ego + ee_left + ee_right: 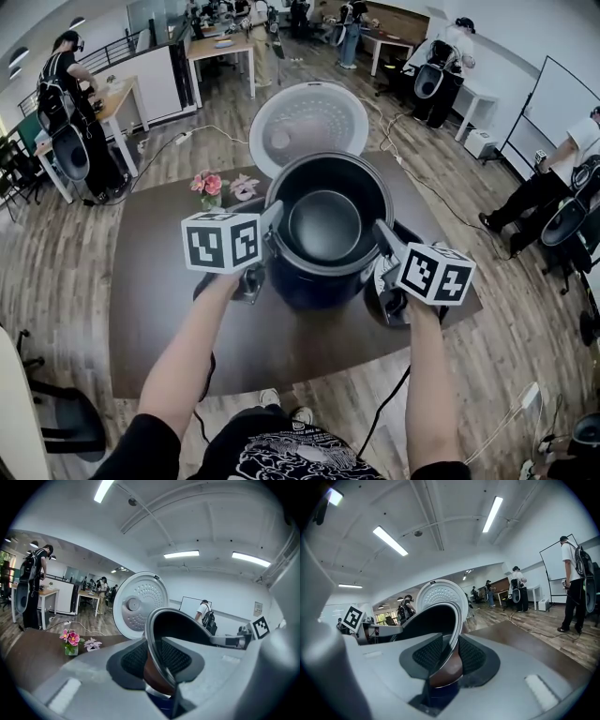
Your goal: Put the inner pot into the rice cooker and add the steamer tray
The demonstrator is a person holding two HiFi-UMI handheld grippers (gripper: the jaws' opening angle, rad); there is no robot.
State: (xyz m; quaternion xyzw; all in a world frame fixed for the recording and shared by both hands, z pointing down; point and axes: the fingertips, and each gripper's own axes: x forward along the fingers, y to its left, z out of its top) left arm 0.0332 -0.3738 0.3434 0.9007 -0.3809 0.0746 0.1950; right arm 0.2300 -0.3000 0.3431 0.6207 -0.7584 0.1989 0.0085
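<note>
The dark inner pot (324, 223) hangs in the mouth of the dark blue rice cooker (314, 286) at the middle of the table. The cooker's white perforated lid (307, 122) stands open behind it. My left gripper (272, 225) is shut on the pot's left rim and my right gripper (381, 236) on its right rim. In the left gripper view the thin rim (154, 639) passes between the black ribbed pads (136, 660). The right gripper view shows the same grip on the rim (452, 639). Whether the pot rests fully in the cooker I cannot tell. No steamer tray is visible.
The cooker stands on a dark brown table (159, 309). A small pot of pink flowers (208, 186) stands at its far left. A dark object (398, 309) lies partly hidden under my right gripper. People, desks and floor cables surround the table.
</note>
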